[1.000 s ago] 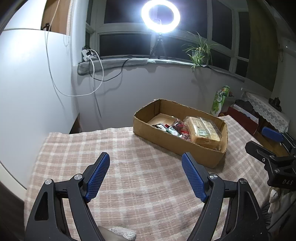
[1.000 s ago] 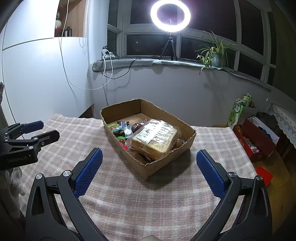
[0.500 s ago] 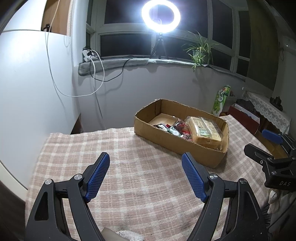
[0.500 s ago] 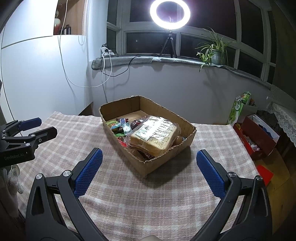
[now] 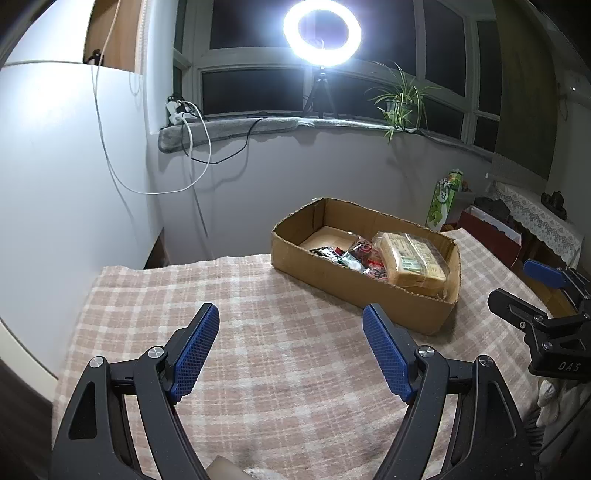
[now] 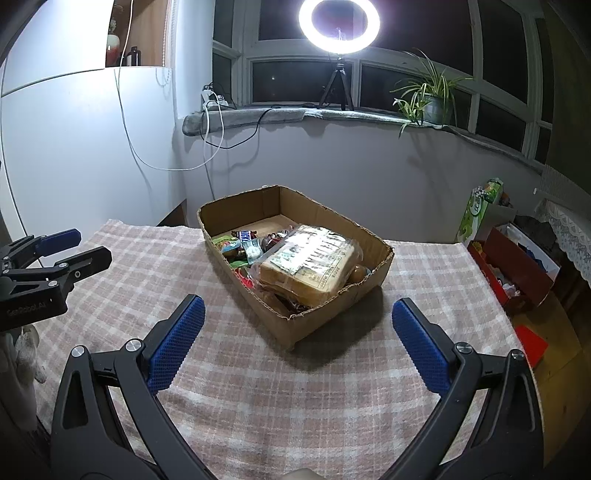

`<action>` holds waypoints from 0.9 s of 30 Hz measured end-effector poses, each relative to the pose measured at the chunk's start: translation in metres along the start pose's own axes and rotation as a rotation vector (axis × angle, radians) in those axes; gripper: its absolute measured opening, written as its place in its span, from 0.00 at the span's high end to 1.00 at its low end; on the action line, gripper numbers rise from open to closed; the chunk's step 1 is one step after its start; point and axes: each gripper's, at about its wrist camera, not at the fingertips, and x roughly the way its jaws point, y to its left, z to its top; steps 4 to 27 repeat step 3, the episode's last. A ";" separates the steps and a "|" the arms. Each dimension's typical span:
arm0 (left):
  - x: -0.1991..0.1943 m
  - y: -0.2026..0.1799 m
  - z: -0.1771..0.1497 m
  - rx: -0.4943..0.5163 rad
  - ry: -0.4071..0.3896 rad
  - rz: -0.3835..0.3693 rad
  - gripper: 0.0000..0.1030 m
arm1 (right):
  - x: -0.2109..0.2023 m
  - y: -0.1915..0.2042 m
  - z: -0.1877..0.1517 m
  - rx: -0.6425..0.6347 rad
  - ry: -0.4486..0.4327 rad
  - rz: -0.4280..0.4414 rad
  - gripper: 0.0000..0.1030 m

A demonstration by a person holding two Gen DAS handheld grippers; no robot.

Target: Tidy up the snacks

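An open cardboard box point(image 5: 354, 288) point(image 6: 325, 321) stands on the checked tablecloth point(image 5: 280, 354) point(image 6: 295, 391). Inside it lie a bagged loaf of sliced bread point(image 5: 410, 258) point(image 6: 310, 262) and several small wrapped snacks point(image 5: 351, 254) point(image 6: 243, 247); its far end shows bare cardboard floor. My left gripper point(image 5: 290, 317) hovers open over the cloth, to the near left of the box, with nothing between its blue pads. My right gripper point(image 6: 295, 308) is open too, its fingers spread either side of the box's near corner without touching it. Each gripper shows at the edge of the other's view.
A white wall and a hanging cable point(image 5: 110, 155) border the table on the left. Behind are a windowsill with a ring light point(image 5: 321, 31) and a potted plant point(image 6: 428, 99). On the floor at right stand a red box point(image 6: 517, 266) and a green carton point(image 6: 480, 210).
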 end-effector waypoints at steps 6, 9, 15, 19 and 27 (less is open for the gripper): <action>-0.001 0.000 0.000 0.013 -0.011 0.002 0.22 | 0.001 -0.001 -0.002 0.003 0.003 -0.001 0.00; -0.001 0.000 0.000 0.013 -0.011 0.002 0.22 | 0.001 -0.001 -0.002 0.003 0.003 -0.001 0.00; -0.001 0.000 0.000 0.013 -0.011 0.002 0.22 | 0.001 -0.001 -0.002 0.003 0.003 -0.001 0.00; -0.001 0.000 0.000 0.013 -0.011 0.002 0.22 | 0.001 -0.001 -0.002 0.003 0.003 -0.001 0.00; -0.001 0.000 0.000 0.013 -0.011 0.002 0.22 | 0.001 -0.001 -0.002 0.003 0.003 -0.001 0.00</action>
